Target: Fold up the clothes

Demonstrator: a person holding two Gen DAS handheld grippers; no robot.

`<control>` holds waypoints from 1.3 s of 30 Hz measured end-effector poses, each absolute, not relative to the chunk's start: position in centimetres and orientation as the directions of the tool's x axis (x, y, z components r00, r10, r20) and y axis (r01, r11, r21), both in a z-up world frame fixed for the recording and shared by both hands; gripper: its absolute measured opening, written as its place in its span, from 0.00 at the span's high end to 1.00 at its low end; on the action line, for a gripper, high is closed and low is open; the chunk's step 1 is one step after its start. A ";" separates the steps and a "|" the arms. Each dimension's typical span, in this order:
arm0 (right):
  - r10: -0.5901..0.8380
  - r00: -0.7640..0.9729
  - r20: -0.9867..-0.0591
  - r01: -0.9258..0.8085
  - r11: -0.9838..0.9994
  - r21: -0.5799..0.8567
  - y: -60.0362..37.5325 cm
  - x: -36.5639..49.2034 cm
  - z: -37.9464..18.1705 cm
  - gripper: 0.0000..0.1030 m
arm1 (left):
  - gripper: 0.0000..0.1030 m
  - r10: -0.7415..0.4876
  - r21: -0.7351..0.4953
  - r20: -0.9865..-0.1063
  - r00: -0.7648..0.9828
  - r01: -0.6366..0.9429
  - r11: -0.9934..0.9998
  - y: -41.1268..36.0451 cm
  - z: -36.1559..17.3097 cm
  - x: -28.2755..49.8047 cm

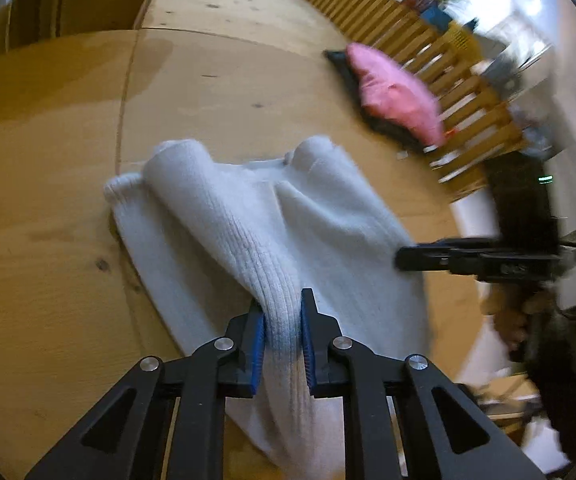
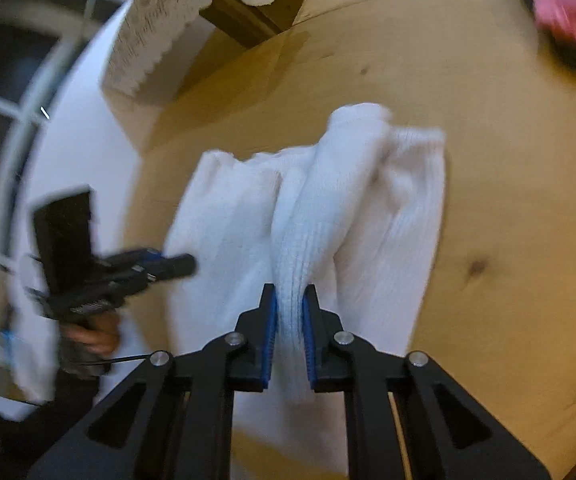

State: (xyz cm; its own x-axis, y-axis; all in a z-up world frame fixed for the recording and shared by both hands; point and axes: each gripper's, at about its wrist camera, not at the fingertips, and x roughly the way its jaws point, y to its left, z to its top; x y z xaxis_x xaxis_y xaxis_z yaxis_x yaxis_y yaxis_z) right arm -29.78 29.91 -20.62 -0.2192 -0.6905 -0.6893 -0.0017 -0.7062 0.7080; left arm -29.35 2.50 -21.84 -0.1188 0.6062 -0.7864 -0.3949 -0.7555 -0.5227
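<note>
We have a white knit sweater (image 1: 316,216) lying on the wooden table (image 1: 47,240), and it looks soft, thick and limp: the ribbed fabric bunches and sags wherever it is lifted, so we judge it light enough to carry by a pinch but prone to stretching and drooping between holds. It will not slip easily, since the knit is fuzzy and the blue pads bite into it, and nothing about it is fragile. The ribbed edges seem the best places to take hold, as they are denser and keep their line when pulled. Our left tool (image 1: 282,332) is closed down on a ridge of ribbed cloth, the jaws narrowed to the thickness of the gathered fabric, which rises from the table straight into them. Our right tool (image 2: 290,332) grips another gathered ridge in the same way, pads pressing a narrow band of knit between them. Each view shows the other tool off to the side, over the sweater's edge. The body of the sweater spreads forward from both tools, flat on the table with rolled, rounded ends at its far edge. A pink garment (image 1: 396,92) lies on a dark one well apart, near a slatted rail. Motion blur hides finer detail.
</note>
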 end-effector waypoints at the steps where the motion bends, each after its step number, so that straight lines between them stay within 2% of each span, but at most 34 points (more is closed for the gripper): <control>1: -0.721 -0.201 -0.663 -0.025 -0.673 0.739 30.4 -29.4 -21.4 0.87 | 0.85 0.613 -0.531 -0.783 -0.105 -0.399 -0.747 2.3 -22.2 -29.0; 3: -0.624 -0.191 -0.758 -0.049 -0.765 0.643 30.7 -29.3 -22.8 0.79 | 0.81 0.572 -0.506 -0.816 -0.081 -0.379 -0.775 1.8 -24.0 -29.1; 4: -0.605 -0.180 -0.776 -0.046 -0.782 0.621 30.8 -29.5 -23.3 0.75 | 0.80 0.557 -0.503 -0.828 -0.066 -0.351 -0.790 1.5 -25.1 -29.3; 6: -0.613 -0.203 -0.764 -0.031 -0.775 0.631 31.2 -29.7 -22.7 0.72 | 0.73 0.555 -0.505 -0.829 -0.077 -0.328 -0.799 0.9 -25.5 -29.7; 8: -0.560 -0.243 -0.792 0.018 -0.819 0.573 31.0 -30.4 -21.0 0.61 | 0.72 0.555 -0.498 -0.824 -0.108 -0.328 -0.803 0.5 -25.0 -29.8; 12: -0.462 -0.282 -0.841 0.097 -0.886 0.454 29.8 -32.8 -18.8 0.58 | 0.57 0.491 -0.415 -0.859 -0.144 -0.365 -0.833 1.7 -24.4 -31.5; 18: -0.279 -0.213 -0.936 0.231 -0.946 0.229 25.7 -36.0 -19.8 0.58 | 0.58 0.398 -0.302 -0.900 -0.177 -0.404 -0.863 3.7 -24.2 -34.4; 20: -0.201 -0.195 -0.960 0.254 -0.956 0.149 24.6 -36.6 -20.5 0.58 | 0.59 0.397 -0.306 -0.904 -0.157 -0.407 -0.860 4.1 -24.8 -34.8; 21: -0.193 -0.187 -0.963 0.252 -0.957 0.143 24.5 -36.7 -20.9 0.58 | 0.63 0.415 -0.325 -0.896 -0.157 -0.407 -0.854 3.8 -24.6 -34.8; 22: -0.221 -0.175 -0.959 0.228 -0.957 0.179 25.0 -36.8 -21.2 0.61 | 0.65 0.434 -0.342 -0.887 -0.156 -0.407 -0.847 3.6 -24.4 -34.8; 23: -0.260 -0.169 -0.951 0.206 -0.953 0.224 25.6 -36.9 -21.3 0.75 | 0.71 0.452 -0.360 -0.878 -0.155 -0.407 -0.840 3.4 -24.3 -34.8; 25: -0.356 -0.165 -0.920 0.157 -0.930 0.332 27.1 -36.9 -21.3 0.84 | 0.80 0.488 -0.395 -0.859 -0.153 -0.406 -0.824 2.9 -23.9 -34.8; 28: -0.515 -0.184 -0.837 0.096 -0.857 0.506 29.5 -36.6 -21.0 0.85 | 0.86 0.540 -0.447 -0.828 -0.151 -0.405 -0.798 2.2 -23.4 -34.9; 30: -0.656 -0.205 -0.726 0.063 -0.749 0.660 31.1 -36.3 -20.9 0.86 | 0.91 0.574 -0.480 -0.805 -0.150 -0.404 -0.779 1.7 -23.1 -34.9; 33: -0.809 -0.189 -0.557 0.000 -0.567 0.824 33.8 -36.3 -23.4 0.86 | 0.88 0.709 -0.629 -0.693 -0.129 -0.372 -0.683 0.1 -23.1 -35.4; 34: -0.798 -0.193 -0.570 -0.040 -0.574 0.818 34.6 -36.5 -24.8 0.85 | 0.88 0.709 -0.633 -0.693 -0.129 -0.360 -0.685 -0.2 -23.7 -35.8; 36: -0.762 -0.184 -0.621 -0.101 -0.614 0.783 35.7 -36.6 -26.7 0.86 | 0.88 0.649 -0.583 -0.750 -0.129 -0.335 -0.740 -0.4 -25.8 -36.6; 37: -0.743 -0.177 -0.646 -0.130 -0.632 0.764 36.3 -36.7 -27.6 0.83 | 0.85 0.637 -0.577 -0.761 -0.124 -0.318 -0.752 -0.6 -26.5 -36.8; 39: -0.669 -0.182 -0.721 -0.080 -0.721 0.689 35.8 -36.4 -25.9 0.77 | 0.83 0.617 -0.559 -0.776 -0.131 -0.310 -0.769 -0.8 -26.6 -36.9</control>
State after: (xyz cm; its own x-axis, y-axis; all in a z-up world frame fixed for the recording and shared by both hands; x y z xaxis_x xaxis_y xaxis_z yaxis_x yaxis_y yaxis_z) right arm -36.38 35.81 -25.86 -0.1818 -0.6689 -0.7207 -0.0798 -0.7205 0.6888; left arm -36.91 -0.77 -26.61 -0.1308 0.6168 -0.7762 -0.3096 -0.7692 -0.5591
